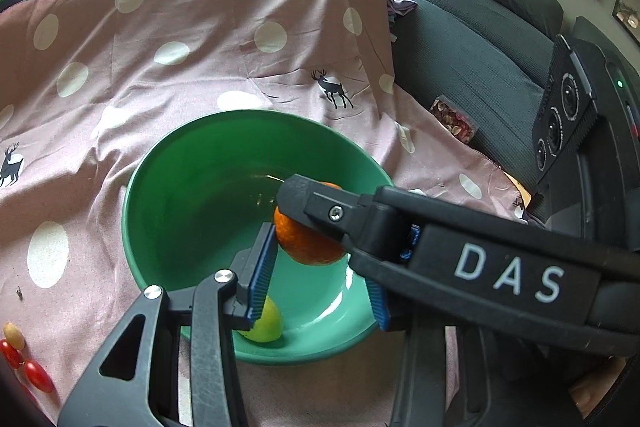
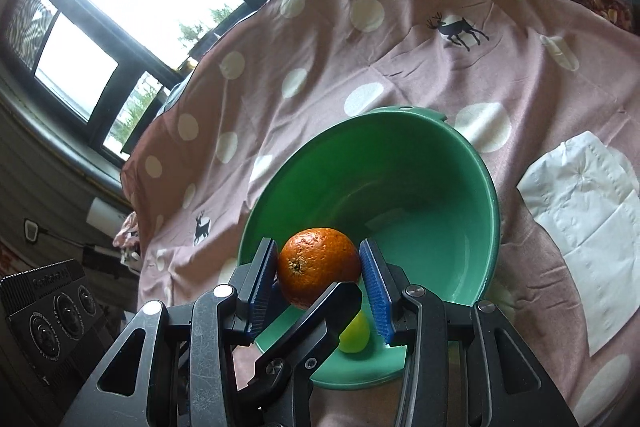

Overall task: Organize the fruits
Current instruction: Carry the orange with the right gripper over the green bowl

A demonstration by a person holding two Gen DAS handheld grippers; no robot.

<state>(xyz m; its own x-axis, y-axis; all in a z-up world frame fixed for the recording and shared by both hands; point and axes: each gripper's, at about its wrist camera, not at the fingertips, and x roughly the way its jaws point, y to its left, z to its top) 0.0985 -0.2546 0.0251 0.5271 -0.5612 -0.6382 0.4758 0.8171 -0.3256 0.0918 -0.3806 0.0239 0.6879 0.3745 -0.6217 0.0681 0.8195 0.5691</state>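
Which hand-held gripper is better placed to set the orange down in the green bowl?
Right. The right hand-held gripper is already shut on the orange, right over the green bowl. The left hand-held gripper is open and holds nothing.

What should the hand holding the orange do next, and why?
Probably open the right gripper's jaws and let the orange drop. The jaws grip the orange just above the inside of the green bowl, where a yellow-green fruit already lies, so it has only a short fall.
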